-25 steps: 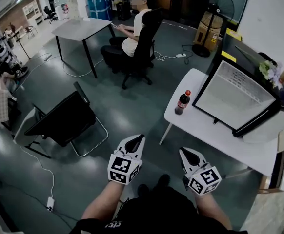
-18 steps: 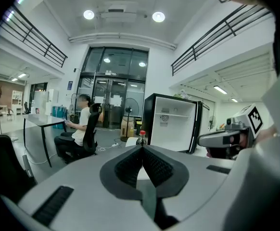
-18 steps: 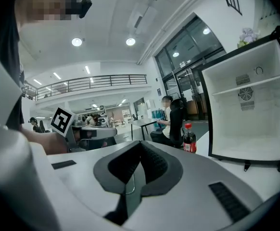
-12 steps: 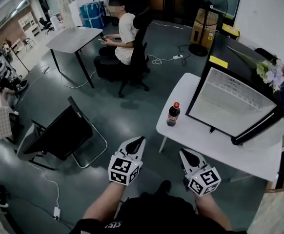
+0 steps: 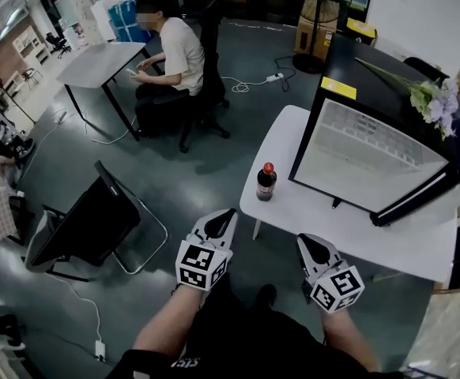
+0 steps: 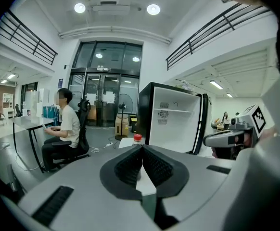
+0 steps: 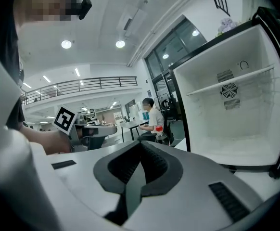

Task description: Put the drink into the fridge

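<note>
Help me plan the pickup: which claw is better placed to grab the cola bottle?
Left, probably. The left claw sits nearer the cola bottle, whose red cap shows straight over its shut jaws in its own view; the right claw sees it off-centre. The left must open first.

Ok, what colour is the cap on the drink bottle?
Red cap on the dark drink bottle; clearest in the head view.

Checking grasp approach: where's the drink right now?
Head view: the drink stands upright at the left edge of the white table, just left of the open fridge, ahead of the left tool.
</note>
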The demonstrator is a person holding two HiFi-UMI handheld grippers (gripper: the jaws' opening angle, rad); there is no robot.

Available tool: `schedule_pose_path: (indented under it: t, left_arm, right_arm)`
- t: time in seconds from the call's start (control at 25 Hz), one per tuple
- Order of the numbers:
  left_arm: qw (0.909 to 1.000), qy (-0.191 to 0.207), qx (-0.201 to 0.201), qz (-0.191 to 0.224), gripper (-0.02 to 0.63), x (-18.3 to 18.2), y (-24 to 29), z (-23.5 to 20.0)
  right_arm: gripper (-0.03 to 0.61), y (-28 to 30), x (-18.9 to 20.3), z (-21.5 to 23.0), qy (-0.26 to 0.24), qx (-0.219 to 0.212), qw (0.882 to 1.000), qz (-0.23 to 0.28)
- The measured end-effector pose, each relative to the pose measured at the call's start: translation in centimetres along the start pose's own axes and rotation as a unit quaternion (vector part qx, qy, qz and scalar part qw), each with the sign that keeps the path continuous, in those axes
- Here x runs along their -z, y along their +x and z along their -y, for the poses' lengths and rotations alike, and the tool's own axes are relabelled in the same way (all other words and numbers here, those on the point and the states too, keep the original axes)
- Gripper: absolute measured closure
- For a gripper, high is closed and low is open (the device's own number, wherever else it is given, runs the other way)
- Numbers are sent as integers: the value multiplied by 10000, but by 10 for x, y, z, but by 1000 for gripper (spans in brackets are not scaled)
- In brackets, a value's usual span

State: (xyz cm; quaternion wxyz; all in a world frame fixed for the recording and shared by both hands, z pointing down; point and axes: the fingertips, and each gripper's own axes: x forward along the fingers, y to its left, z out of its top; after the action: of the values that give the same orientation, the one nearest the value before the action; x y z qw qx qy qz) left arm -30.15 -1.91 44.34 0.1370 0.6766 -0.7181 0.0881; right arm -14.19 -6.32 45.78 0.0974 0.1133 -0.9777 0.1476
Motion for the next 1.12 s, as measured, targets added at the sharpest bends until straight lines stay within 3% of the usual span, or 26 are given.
schedule_pose_path:
  t: [0.4,0.6,0.92,1.12]
  left_arm:
    - [9947,144,982,-250,598,23,56,-31]
    - [9863,387,1549,-408,598,36,71,-56]
    - [9685,755,2363,-222,595,43,106,-76]
    - [9582,677,2766,-294,494,58,137,-63]
  right_arm:
    - [565,53,1,0,136,615,9980,-111]
    - [565,90,-2,-20,266,987,9947,-76]
    - [565,120,11,-27,572,1536,9865,6]
    - [565,117,24,-7,662,1729,9827,-82]
